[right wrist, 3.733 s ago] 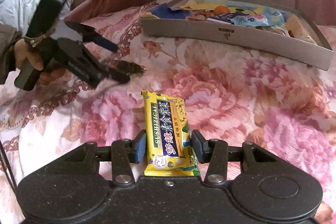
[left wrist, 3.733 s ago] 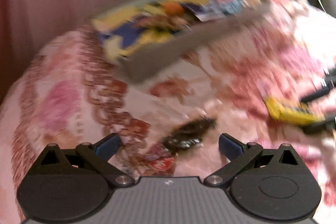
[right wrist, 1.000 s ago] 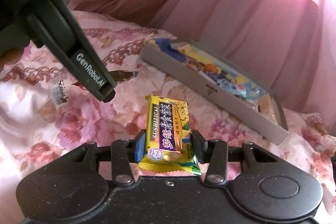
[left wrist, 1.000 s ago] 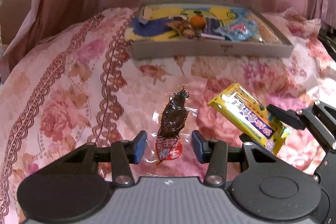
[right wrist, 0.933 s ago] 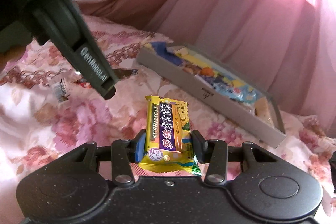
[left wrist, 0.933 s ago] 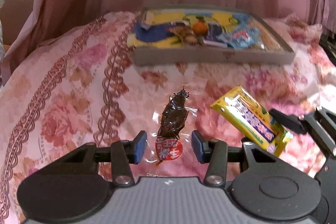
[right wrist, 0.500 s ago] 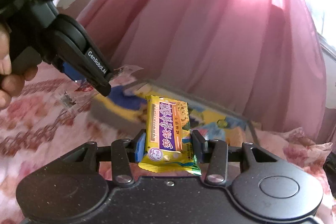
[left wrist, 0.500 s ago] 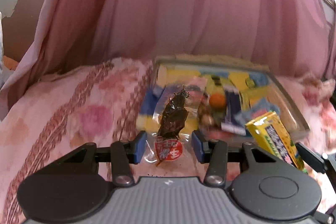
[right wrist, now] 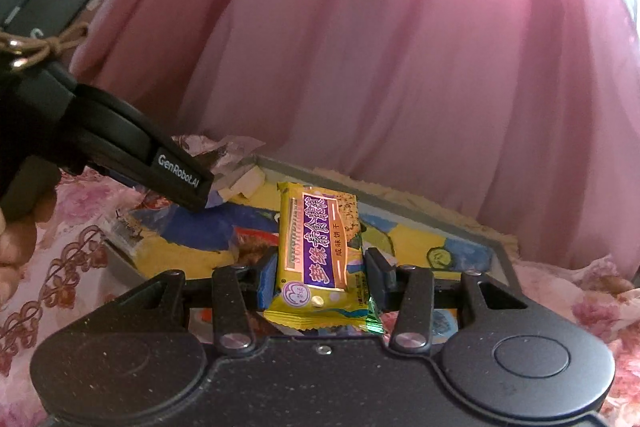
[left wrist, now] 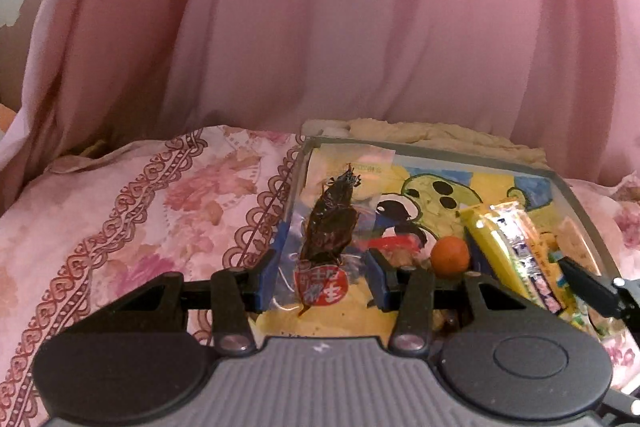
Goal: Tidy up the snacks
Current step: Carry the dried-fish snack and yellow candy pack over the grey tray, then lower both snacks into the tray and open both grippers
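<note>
You're at the drop: your left gripper (left wrist: 322, 277) pinches the clear dried-meat packet (left wrist: 330, 227) over the grey tray's (left wrist: 576, 195) left end, your right gripper (right wrist: 320, 281) clamps the yellow biscuit packet (right wrist: 320, 247) mid-tray. Lower both, then release.

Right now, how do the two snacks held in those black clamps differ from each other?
The left gripper pinches a clear packet showing a dark brown dried snack and a red round label; the right gripper pinches a yellow packet that hides its contents behind a purple band of print. The clear packet looks limp and crinkled, the yellow packet plump and rectangular. Both are clamped upright above the snack tray.
</note>
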`<action>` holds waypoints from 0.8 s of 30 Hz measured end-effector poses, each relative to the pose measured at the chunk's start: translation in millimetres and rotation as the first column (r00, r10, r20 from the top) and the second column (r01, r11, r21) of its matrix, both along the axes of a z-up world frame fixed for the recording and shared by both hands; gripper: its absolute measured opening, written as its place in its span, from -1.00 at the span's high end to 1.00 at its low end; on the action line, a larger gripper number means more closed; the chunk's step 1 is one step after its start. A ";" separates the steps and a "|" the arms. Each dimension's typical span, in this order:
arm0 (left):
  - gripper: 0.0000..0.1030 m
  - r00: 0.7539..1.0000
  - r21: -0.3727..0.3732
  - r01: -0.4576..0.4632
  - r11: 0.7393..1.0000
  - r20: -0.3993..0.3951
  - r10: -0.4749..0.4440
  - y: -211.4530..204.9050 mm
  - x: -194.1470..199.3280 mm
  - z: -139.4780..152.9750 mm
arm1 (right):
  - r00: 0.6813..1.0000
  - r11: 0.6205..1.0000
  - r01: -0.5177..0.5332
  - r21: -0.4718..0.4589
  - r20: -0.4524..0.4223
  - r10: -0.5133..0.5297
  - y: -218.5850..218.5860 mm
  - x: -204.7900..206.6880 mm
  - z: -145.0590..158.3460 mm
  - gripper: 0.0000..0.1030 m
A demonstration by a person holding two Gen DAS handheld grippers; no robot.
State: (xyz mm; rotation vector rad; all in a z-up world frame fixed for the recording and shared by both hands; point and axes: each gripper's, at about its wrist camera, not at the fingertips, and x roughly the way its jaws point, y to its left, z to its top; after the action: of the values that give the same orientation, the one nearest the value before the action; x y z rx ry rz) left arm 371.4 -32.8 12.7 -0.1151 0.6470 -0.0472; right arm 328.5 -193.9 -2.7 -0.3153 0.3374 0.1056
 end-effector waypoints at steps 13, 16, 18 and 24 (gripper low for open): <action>0.02 0.999 -0.060 0.021 0.998 -0.025 -0.022 0.6 22.2 -15.5 | 0.998 0.998 0.025 0.051 -0.067 -0.022 8.7 21.5 -8.8 0.08; 0.02 0.999 -0.065 0.024 0.998 -0.032 -0.026 0.8 23.6 -19.2 | 0.996 0.999 0.023 0.042 -0.082 -0.019 11.3 27.4 -12.3 0.08; 0.01 0.999 -0.076 0.027 0.997 -0.039 -0.030 1.2 24.4 -21.9 | 0.996 0.999 0.025 0.042 -0.090 -0.021 12.4 29.9 -14.3 0.08; 0.00 0.998 -0.101 0.017 0.995 -0.065 -0.024 2.2 26.4 -27.0 | 0.994 0.998 0.028 0.051 -0.105 -0.023 13.9 32.6 -19.2 0.07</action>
State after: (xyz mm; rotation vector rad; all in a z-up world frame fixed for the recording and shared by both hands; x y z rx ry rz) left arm 397.8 -30.6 -14.4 -0.2076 0.7119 -0.0963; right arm 361.1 -180.0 -21.9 -0.2536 0.4412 0.1059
